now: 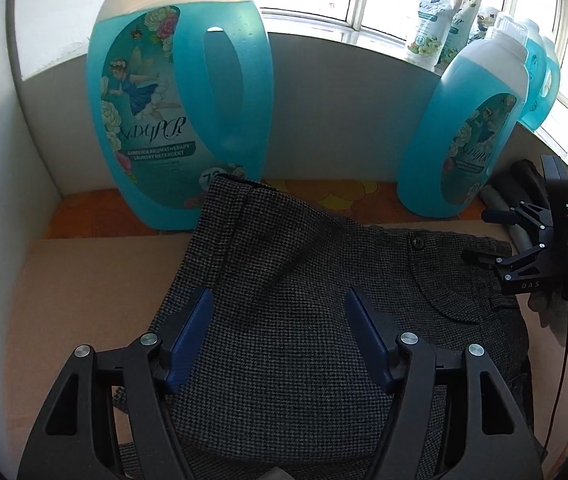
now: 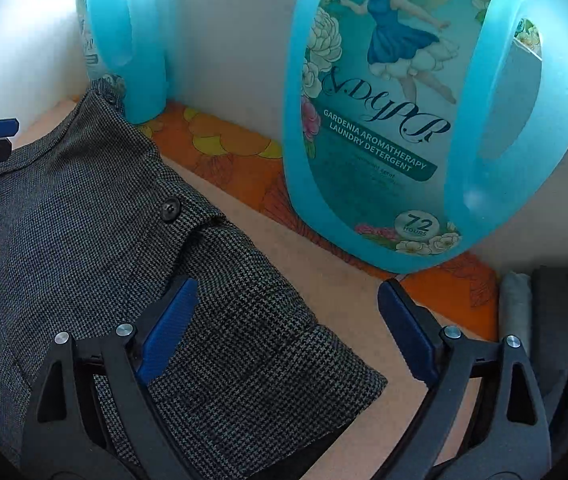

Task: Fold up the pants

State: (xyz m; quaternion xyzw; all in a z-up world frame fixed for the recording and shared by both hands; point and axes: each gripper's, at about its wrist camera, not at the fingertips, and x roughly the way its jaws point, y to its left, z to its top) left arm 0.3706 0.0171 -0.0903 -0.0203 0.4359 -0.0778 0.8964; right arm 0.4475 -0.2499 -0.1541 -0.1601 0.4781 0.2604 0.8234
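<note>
My left gripper [image 1: 276,336] hung over the grey checked pants [image 1: 324,280], jaws spread wide, nothing pinched. My right gripper [image 2: 288,328] straddled the cloth's edge, jaws released too, one pad over fabric, the other over bare table [image 2: 324,256]. The pants lay partly folded on the table, before two blue detergent bottles [image 1: 180,92].

Bright window [image 1: 364,4], white wall [image 1: 344,120]

Coarse woven houndstooth pants [image 1: 284,280], glossy translucent plastic detergent bottle [image 1: 180,92], matt cardboard [image 1: 84,280]
</note>
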